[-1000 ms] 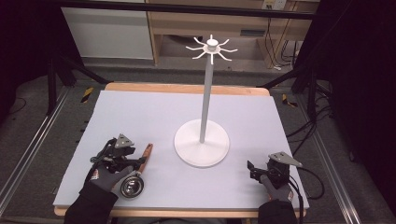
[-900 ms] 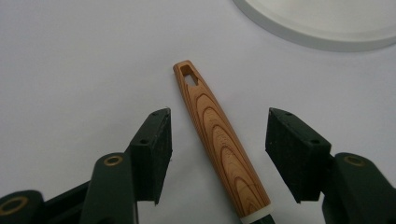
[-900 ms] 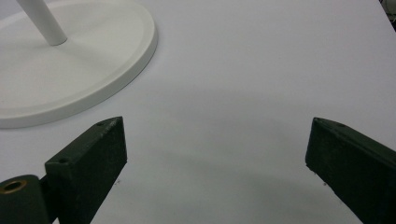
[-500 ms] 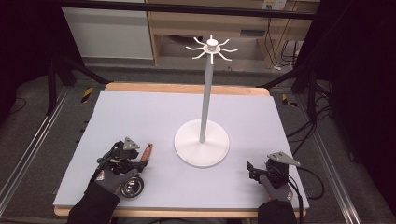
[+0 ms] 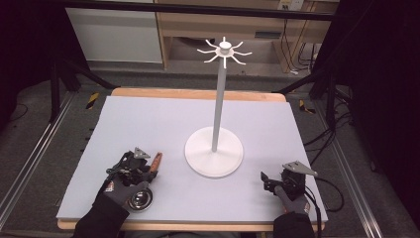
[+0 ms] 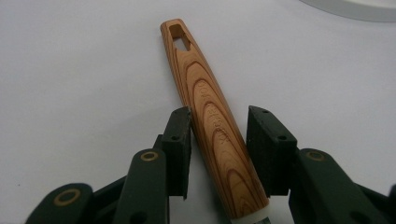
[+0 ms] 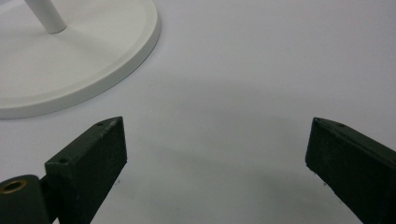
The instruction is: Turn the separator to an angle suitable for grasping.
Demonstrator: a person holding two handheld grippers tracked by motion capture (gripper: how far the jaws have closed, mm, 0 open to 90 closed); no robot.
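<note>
The wooden handle (image 6: 210,119) is seen lying on the white table (image 5: 148,119) between the jaws of the left gripper (image 6: 219,140), a narrow gap remaining on each side. Its lower end is cut off. The right gripper (image 7: 215,158) is held wide, beside the stand base (image 7: 93,56).

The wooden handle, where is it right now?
The wooden handle lies on the table's near left in the high view, between the left tongs, just left of the white stand's base.
</note>
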